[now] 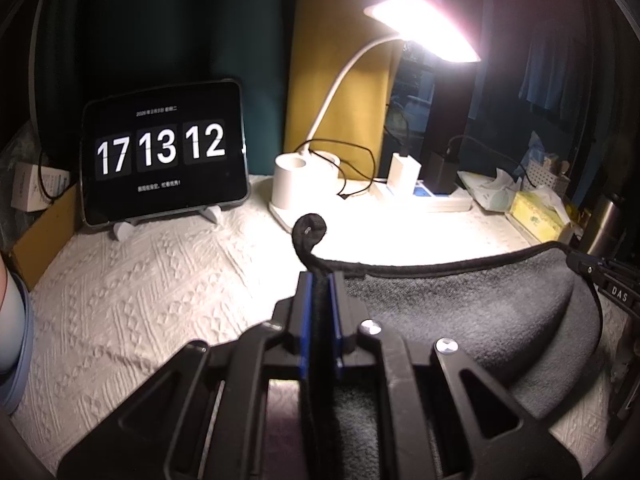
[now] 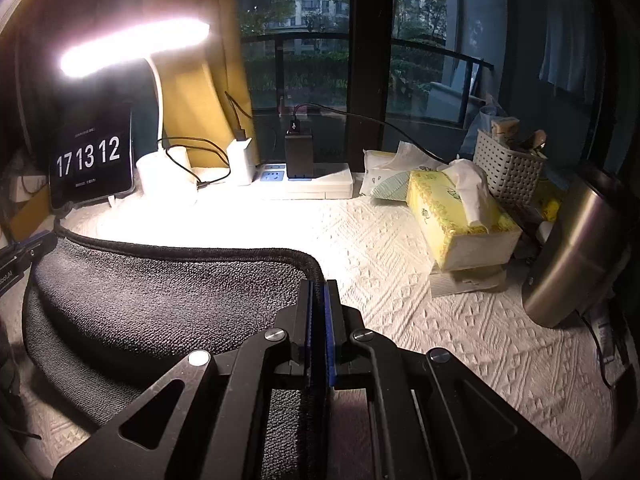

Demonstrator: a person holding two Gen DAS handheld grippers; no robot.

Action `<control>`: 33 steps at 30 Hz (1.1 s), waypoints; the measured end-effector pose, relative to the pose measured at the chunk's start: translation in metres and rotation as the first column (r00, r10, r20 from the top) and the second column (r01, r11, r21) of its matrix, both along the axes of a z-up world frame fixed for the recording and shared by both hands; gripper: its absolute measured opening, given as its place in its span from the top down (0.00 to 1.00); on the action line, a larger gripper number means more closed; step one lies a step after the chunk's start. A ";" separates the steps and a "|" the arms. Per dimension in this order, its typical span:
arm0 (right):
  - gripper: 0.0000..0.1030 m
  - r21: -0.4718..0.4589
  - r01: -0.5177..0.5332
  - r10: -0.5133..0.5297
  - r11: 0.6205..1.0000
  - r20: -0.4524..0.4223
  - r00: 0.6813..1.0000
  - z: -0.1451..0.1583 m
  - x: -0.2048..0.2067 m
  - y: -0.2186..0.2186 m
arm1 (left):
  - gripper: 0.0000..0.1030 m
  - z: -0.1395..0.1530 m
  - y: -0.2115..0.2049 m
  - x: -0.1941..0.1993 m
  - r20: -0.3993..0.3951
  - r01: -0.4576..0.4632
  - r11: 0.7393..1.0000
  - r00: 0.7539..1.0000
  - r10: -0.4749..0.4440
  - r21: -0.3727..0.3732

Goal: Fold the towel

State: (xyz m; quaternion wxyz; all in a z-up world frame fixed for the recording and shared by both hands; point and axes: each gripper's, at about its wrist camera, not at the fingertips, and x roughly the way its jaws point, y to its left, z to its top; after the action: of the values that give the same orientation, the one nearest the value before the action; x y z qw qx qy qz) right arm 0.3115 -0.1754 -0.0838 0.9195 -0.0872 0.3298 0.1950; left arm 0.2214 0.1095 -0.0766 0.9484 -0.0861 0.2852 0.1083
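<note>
A dark grey towel [image 1: 472, 320] with a black hem lies over a white textured cloth [image 1: 160, 280]. My left gripper [image 1: 320, 276] is shut on the towel's left corner; a curl of hem sticks up past its tips. My right gripper [image 2: 319, 282] is shut on the towel's right corner [image 2: 304, 264]. The towel [image 2: 160, 300] hangs slack between the two grippers, its far edge lifted above the cloth. The right gripper's tip shows in the left wrist view [image 1: 588, 268], and the left gripper's tip shows in the right wrist view [image 2: 32, 248].
At the back stand a tablet clock [image 1: 160, 152], a lit white desk lamp [image 1: 304, 184], and a power strip with chargers [image 2: 304, 180]. To the right are a yellow tissue box [image 2: 460, 220], a white basket [image 2: 508, 168] and a steel flask [image 2: 568, 248].
</note>
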 end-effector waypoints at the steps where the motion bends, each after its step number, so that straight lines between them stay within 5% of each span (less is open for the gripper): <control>1: 0.94 -0.001 -0.001 0.001 1.000 0.000 1.000 -0.001 0.002 0.001 | 0.91 -0.001 0.000 0.001 -0.001 0.000 1.000 1.000 0.000 0.001; 26: 0.94 -0.024 -0.011 0.011 1.000 -0.037 0.999 -0.025 0.051 0.020 | 0.91 -0.029 0.018 0.046 -0.047 -0.002 1.000 0.999 0.002 -0.002; 33: 0.94 -0.039 -0.010 0.007 0.999 -0.069 0.998 -0.040 0.065 0.025 | 0.91 -0.045 0.026 0.064 -0.122 -0.002 0.999 0.993 -0.004 -0.044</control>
State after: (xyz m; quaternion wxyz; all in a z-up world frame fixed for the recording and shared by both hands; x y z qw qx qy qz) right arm 0.3767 -0.1502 -0.1237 0.9049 -0.1000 0.3647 0.1954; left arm 0.2855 0.1350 -0.1218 0.9271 -0.1002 0.3451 0.1066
